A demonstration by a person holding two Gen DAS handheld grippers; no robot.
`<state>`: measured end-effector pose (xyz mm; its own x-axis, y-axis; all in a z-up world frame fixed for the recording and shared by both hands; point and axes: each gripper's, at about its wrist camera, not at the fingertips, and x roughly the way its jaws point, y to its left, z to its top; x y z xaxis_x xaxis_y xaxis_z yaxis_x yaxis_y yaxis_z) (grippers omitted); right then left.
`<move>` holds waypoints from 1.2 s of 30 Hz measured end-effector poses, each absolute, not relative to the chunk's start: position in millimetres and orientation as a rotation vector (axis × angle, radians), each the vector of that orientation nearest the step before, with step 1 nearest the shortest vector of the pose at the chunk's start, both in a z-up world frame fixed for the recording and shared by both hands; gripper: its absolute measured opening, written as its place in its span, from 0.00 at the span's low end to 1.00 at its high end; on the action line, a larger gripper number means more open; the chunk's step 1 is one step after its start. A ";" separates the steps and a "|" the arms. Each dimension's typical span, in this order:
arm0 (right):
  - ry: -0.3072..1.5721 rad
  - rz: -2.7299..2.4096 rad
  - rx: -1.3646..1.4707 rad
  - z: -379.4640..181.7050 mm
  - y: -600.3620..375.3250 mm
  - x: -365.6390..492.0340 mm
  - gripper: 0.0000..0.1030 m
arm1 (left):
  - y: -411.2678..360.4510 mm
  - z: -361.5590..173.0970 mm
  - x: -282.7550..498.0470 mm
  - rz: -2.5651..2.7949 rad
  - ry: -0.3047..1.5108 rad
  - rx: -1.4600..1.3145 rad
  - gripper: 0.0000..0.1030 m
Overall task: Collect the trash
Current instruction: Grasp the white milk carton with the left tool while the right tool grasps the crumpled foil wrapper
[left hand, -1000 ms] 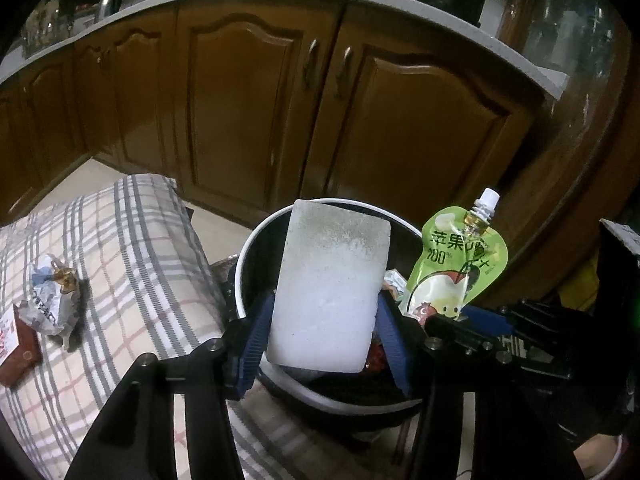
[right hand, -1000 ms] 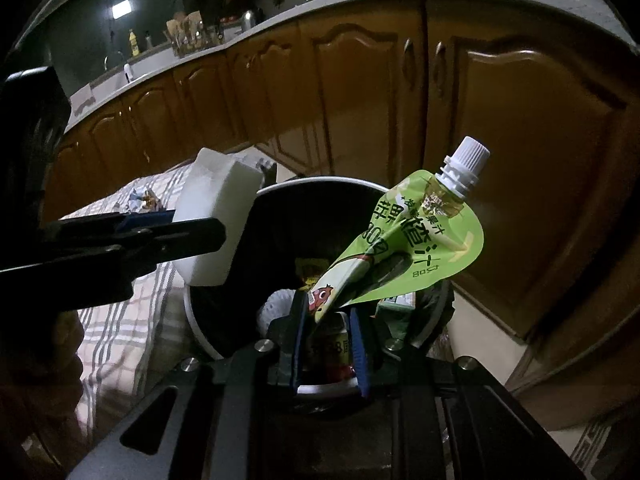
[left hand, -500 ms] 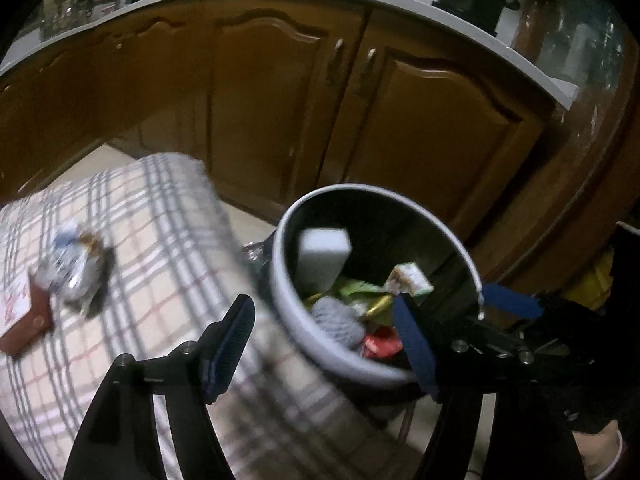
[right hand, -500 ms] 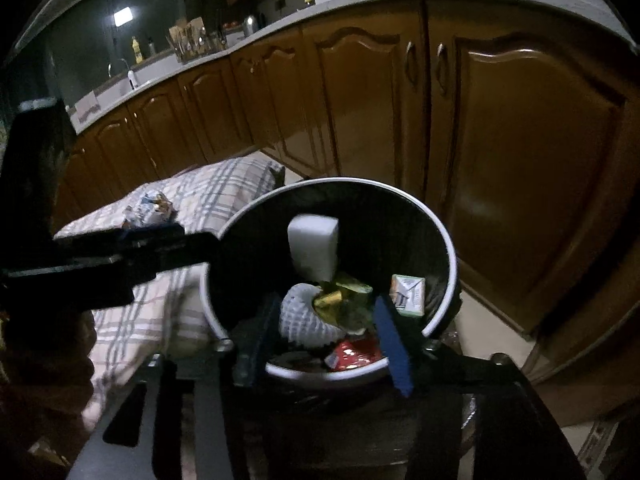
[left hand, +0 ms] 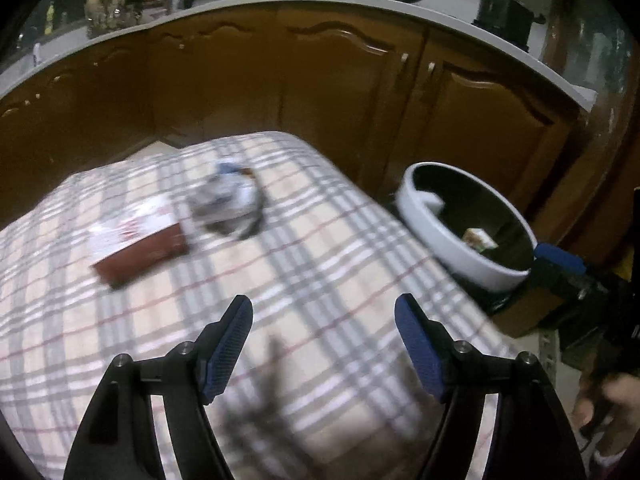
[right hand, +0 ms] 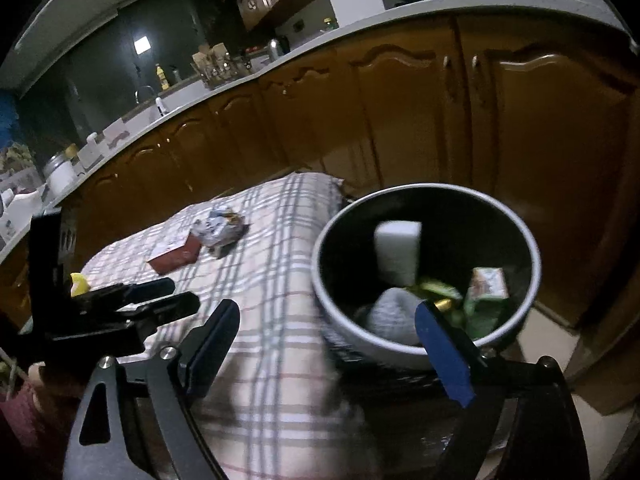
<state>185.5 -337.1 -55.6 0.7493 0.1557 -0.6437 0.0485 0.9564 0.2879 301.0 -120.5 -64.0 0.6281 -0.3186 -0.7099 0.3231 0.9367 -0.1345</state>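
A round white-rimmed trash bin (right hand: 524, 300) stands right of the plaid-covered table (right hand: 272, 304); it also shows in the left wrist view (left hand: 452, 240). Inside lie a white sponge block (right hand: 398, 250), a green pouch (right hand: 476, 320), a small carton (right hand: 488, 282) and other scraps. A crumpled silver-blue wrapper (left hand: 226, 200) and a red-and-white box (left hand: 138, 240) lie on the cloth; both also show in the right wrist view, the wrapper (right hand: 218, 230) beside the box (right hand: 176, 256). My left gripper (left hand: 324, 344) is open and empty over the cloth. My right gripper (right hand: 328, 344) is open and empty at the bin's near-left rim.
Brown wooden kitchen cabinets (left hand: 320, 92) run behind the table and bin under a white counter (left hand: 460, 20) with pots. The left gripper's body (right hand: 112, 312) shows at the left of the right wrist view.
Both grippers let go: the sponge block and the green pouch dropped into the bin. Both grippers then opened and swung left, the left one back over the cloth.
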 end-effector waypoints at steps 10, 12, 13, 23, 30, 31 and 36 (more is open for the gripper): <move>0.730 0.100 0.325 -62.1 -290.5 204.8 0.88 | -50.8 -64.5 291.6 -0.264 0.809 -0.046 0.71; 0.730 0.114 0.329 -63.2 -280.6 210.0 0.88 | -39.4 -64.3 290.3 -0.248 0.806 -0.054 0.71; 0.731 0.119 0.331 -63.3 -277.3 212.3 0.88 | -34.3 -64.2 290.1 -0.240 0.805 -0.056 0.71; 0.769 0.171 0.330 -71.2 -243.0 247.9 0.88 | -6.0 -73.7 312.9 -0.215 0.804 0.003 0.78; 0.800 0.182 0.396 -80.8 -237.4 280.4 0.88 | 8.9 -76.6 350.8 -0.245 0.783 0.042 0.84; 0.806 0.186 0.408 -82.6 -236.7 286.8 0.88 | 9.7 -78.3 357.1 -0.256 0.783 0.055 0.84; 0.829 0.189 0.416 -90.2 -229.8 313.6 0.78 | 7.3 -84.3 387.3 -0.340 0.783 0.131 0.85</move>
<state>313.6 -229.8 -90.2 0.6644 0.3219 -0.6745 -0.0018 0.9031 0.4294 387.3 7.3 -84.3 0.6576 -0.2510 -0.7104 0.3477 0.9376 -0.0094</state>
